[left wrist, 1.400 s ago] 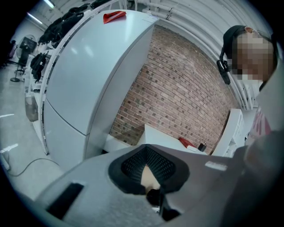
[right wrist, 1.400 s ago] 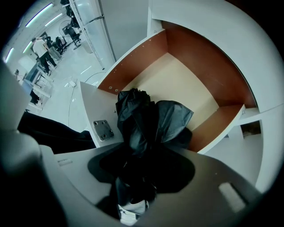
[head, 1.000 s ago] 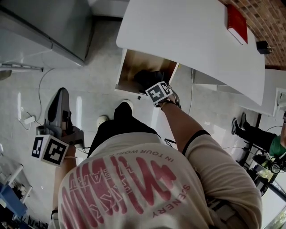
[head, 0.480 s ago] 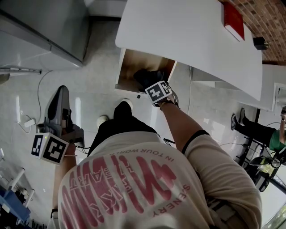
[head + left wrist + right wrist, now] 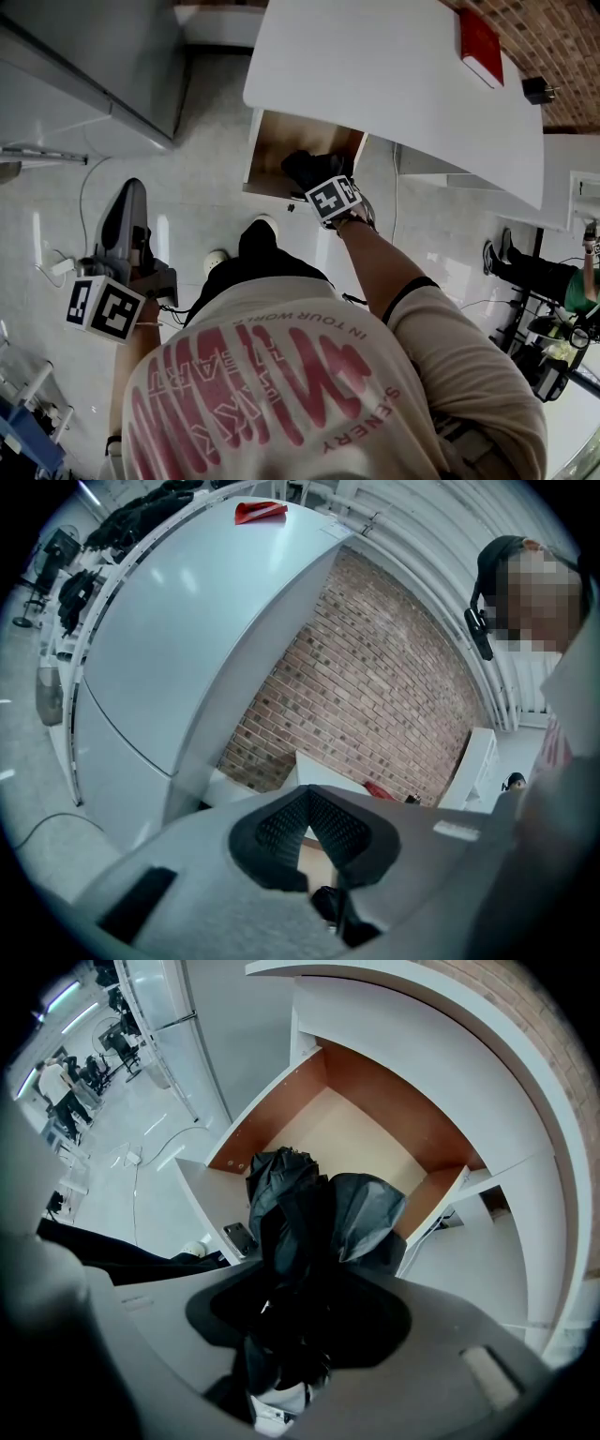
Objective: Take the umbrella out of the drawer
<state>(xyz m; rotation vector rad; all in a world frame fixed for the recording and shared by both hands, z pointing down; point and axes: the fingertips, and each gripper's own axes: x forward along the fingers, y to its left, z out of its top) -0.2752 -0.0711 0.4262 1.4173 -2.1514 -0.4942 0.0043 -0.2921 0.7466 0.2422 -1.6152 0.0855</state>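
Observation:
The drawer (image 5: 265, 141) under the white table (image 5: 394, 84) stands pulled out, its wooden inside (image 5: 352, 1133) showing. A black folded umbrella (image 5: 314, 1208) hangs over the drawer's front part, its crumpled fabric (image 5: 302, 169) just above the front edge. My right gripper (image 5: 328, 192) points straight down and is shut on the umbrella's near end, which fills the space between the pads (image 5: 211, 1312). My left gripper (image 5: 129, 202) is held off to the left over the floor, away from the drawer. Its fingertips (image 5: 308, 796) meet, and nothing is between them.
A red box (image 5: 480, 37) and a small black plug (image 5: 536, 89) lie on the table top. A grey cabinet (image 5: 84, 66) stands at the left, with cables (image 5: 56, 267) on the tiled floor. A seated person (image 5: 530, 277) is at the right. My shoes (image 5: 265, 223) are right before the drawer.

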